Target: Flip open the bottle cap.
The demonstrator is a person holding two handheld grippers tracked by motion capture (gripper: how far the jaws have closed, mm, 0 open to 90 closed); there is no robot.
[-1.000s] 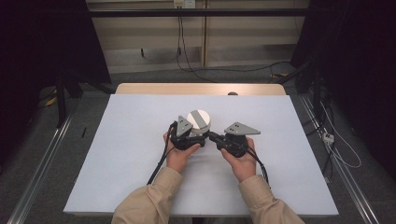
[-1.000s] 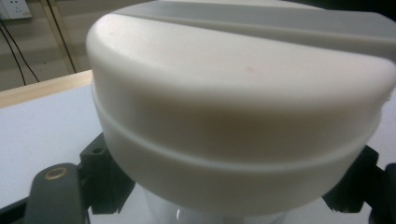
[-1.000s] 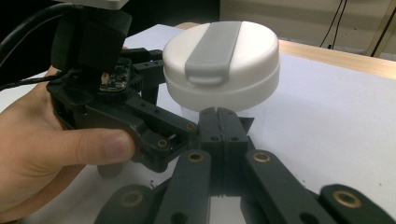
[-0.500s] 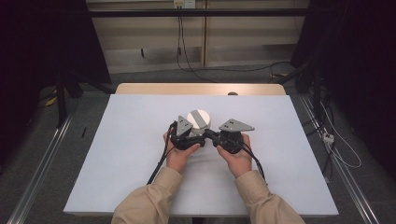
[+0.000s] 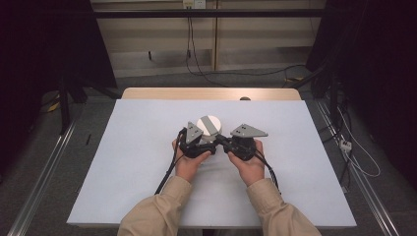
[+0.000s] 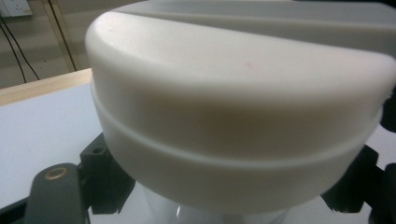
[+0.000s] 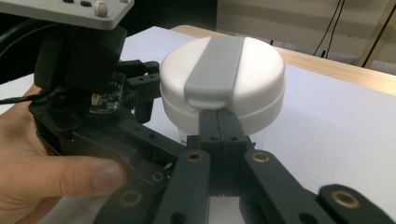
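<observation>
Tabletop (image 5: 147, 167), pale blue-grey and the largest thing in the high view, carries the work near its middle; a bare wooden edge (image 5: 162, 93) runs along its far side, beyond the white-lidded container. Sleeves (image 5: 157, 214) in tan cloth come in from the near edge of the table, both forearms angling inward toward the container.

The white-lidded container (image 5: 209, 127) stands upright on the table; its round lid has a grey strap-like tab (image 7: 215, 63) across the top, and a clear body shows just beneath the lid in the two gripper views; a fine seam rings the lid's side in the left gripper view.

The left gripper (image 5: 196, 142) sits on the near-left side of the container, its grey three-cornered plate overlapping the lid's edge in the high view; in the left gripper view the lid looms right in front of the camera with black jaw parts at either lower side, jaws clenched on the container below the lid.

The right gripper (image 7: 219, 128) comes at the container from the near-right; its two black jaws are pressed flat together with nothing between them, their tips just under the end of the grey tab, at the lid's side wall; whether they touch the lid I cannot tell.
</observation>
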